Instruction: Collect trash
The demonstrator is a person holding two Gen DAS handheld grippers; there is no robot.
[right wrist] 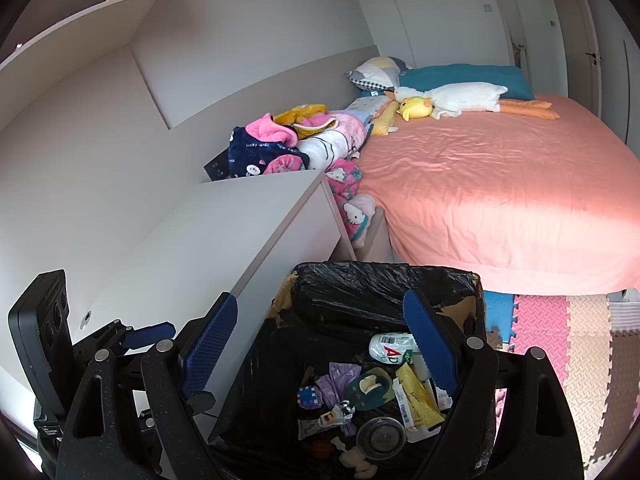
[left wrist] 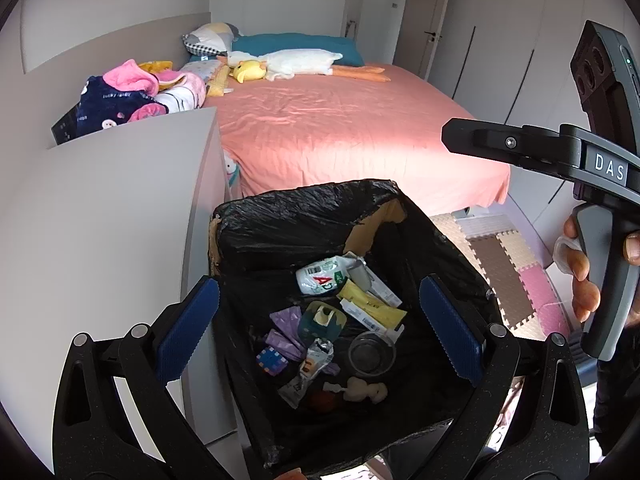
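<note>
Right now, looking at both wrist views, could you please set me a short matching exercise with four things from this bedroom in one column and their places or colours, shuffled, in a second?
Things
1. bin liner
2. bedspread
3. goose plush
4. clear plastic cup

Places or colours
A. lying along the head of the bed, by the pillows
B. black, lining the cardboard box
C. salmon pink, spread over the mattress
D. down among the wrappers at the bottom of the bin

Pairs: 1-B, 2-C, 3-A, 4-D
</note>
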